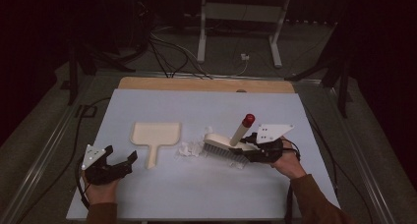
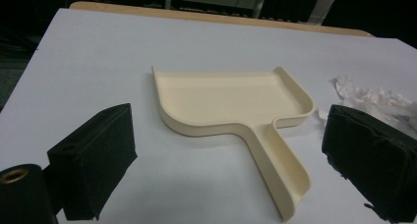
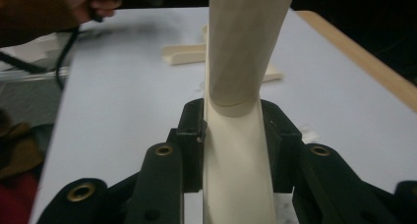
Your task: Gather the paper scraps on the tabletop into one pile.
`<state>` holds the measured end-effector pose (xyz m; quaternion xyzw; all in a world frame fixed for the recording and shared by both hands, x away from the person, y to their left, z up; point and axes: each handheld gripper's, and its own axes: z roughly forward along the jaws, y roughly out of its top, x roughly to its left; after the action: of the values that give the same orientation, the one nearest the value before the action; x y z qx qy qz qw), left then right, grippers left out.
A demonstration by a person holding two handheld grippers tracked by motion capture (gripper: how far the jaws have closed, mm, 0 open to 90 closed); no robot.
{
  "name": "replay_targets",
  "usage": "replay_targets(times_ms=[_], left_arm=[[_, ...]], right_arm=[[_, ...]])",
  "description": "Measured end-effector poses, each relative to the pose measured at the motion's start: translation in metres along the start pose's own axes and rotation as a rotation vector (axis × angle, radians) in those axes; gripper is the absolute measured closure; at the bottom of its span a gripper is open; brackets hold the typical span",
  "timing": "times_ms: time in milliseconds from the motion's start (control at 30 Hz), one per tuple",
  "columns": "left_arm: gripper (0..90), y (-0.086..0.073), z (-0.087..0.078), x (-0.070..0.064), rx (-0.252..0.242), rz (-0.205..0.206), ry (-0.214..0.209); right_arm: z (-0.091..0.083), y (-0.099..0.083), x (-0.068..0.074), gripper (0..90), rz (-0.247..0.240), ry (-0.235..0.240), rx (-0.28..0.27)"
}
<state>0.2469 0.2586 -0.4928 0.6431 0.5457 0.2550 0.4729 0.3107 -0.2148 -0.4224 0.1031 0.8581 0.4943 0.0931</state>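
Note:
A cream dustpan (image 1: 156,134) (image 2: 236,103) lies flat on the white table, its handle toward the person. My left gripper (image 1: 119,161) (image 2: 228,167) stands open just short of that handle, nothing between its pads. A cream hand brush (image 1: 223,148) with a red-tipped handle (image 1: 248,119) rests bristles down right of centre. My right gripper (image 1: 251,148) (image 3: 235,130) is shut on the brush's neck (image 3: 236,155). Crumpled white paper scraps (image 1: 189,150) (image 2: 378,98) lie between the dustpan and the brush.
The white tabletop (image 1: 162,194) has a wooden strip (image 1: 206,84) along its far edge. Cables (image 1: 172,52) and a white stand's legs (image 1: 201,37) sit on the dark floor beyond. Black cables trail from both grippers off the table sides.

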Motion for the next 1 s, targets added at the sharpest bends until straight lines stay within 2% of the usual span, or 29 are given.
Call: replay_targets(times_ms=[133,233,300,400,500,567,733,833,1000], left_arm=[[6.7,0.0,0.0,-0.001,-0.001,-0.001,0.0],[6.7,0.0,0.001,-0.001,0.0,0.0,0.0],[6.8,0.0,0.001,-0.001,0.001,0.004,0.0],[6.9,0.0,0.001,-0.001,0.002,0.003,0.0],[6.8,0.0,0.001,-0.001,0.0,0.001,0.0],[6.9,0.0,0.0,0.0,0.0,0.001,-0.001],[6.8,0.0,0.0,0.0,-0.003,-0.001,-0.001],[6.8,0.0,0.0,0.001,-0.003,-0.001,0.0],[6.8,0.0,0.001,-0.001,0.001,0.003,0.0]], right_arm=[[0.0,-0.007,0.008,67.3,-0.013,0.043,0.029],[0.004,-0.016,0.011,67.3,-0.024,0.085,0.085],[0.009,-0.021,0.009,67.3,-0.032,0.077,0.129],[0.017,-0.029,0.003,67.3,-0.041,0.037,0.188],[0.022,-0.03,-0.006,67.3,-0.029,0.01,0.181],[0.024,-0.03,-0.013,67.4,-0.03,-0.027,0.185],[0.022,-0.03,-0.026,67.4,0.018,-0.093,0.156],[0.015,-0.028,-0.029,67.4,0.048,-0.082,0.108],[0.003,-0.013,-0.019,67.3,0.072,-0.063,0.029]])
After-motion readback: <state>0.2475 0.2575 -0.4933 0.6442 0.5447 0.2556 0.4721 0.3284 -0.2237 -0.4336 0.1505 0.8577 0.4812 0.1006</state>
